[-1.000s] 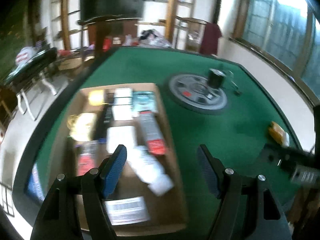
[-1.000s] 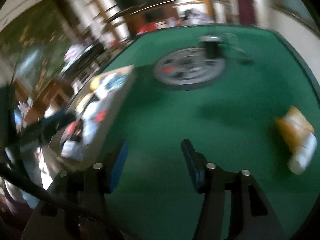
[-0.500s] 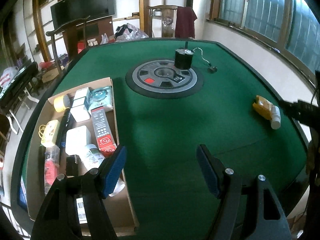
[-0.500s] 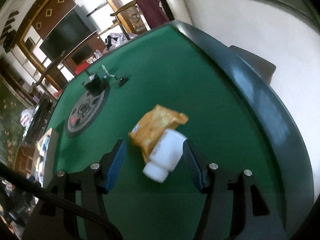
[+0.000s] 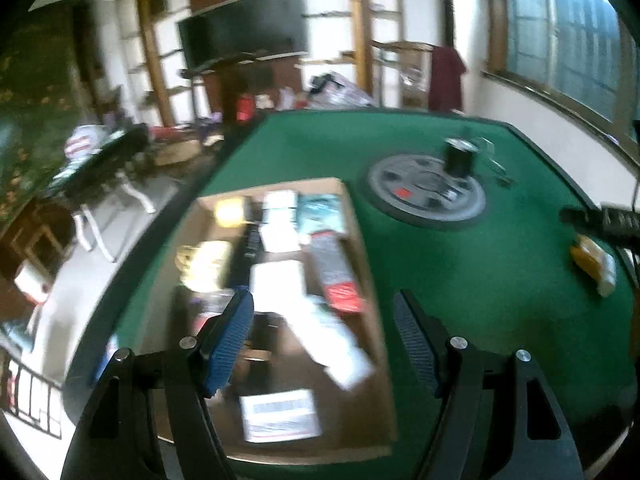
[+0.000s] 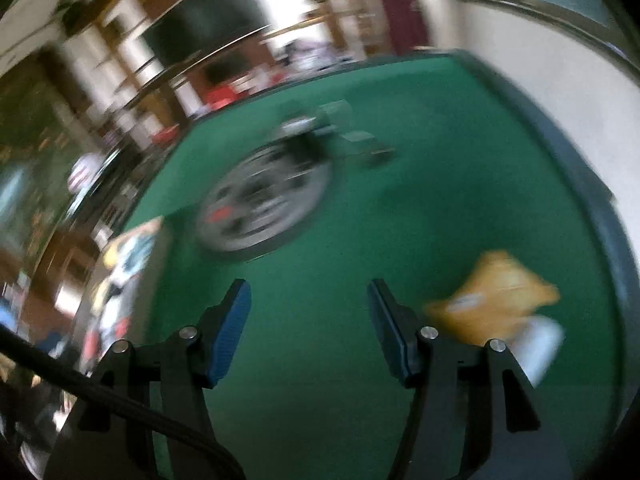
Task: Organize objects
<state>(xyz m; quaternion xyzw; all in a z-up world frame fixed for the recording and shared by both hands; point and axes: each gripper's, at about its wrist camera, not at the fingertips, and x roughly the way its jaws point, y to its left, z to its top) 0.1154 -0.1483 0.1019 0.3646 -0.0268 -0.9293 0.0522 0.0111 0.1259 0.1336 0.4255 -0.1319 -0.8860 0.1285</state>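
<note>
Left wrist view shows the left gripper with its two blue pads apart and nothing between them. It hangs over a flat cardboard box that lies near the left edge of the green table. The box is full of small things, like a remote, a white box and a yellow roll, but they are blurry. Close by the box's far right corner sits a round gray disc with a black can on its far side. Near the right edge of the table lie an orange packet and a white bottle, touching each other. Right wrist view is very blurry. The right gripper also has its pads apart, with only green table between them. The orange packet and white bottle lie just to the right of its right pad, near the table's right edge.
</note>
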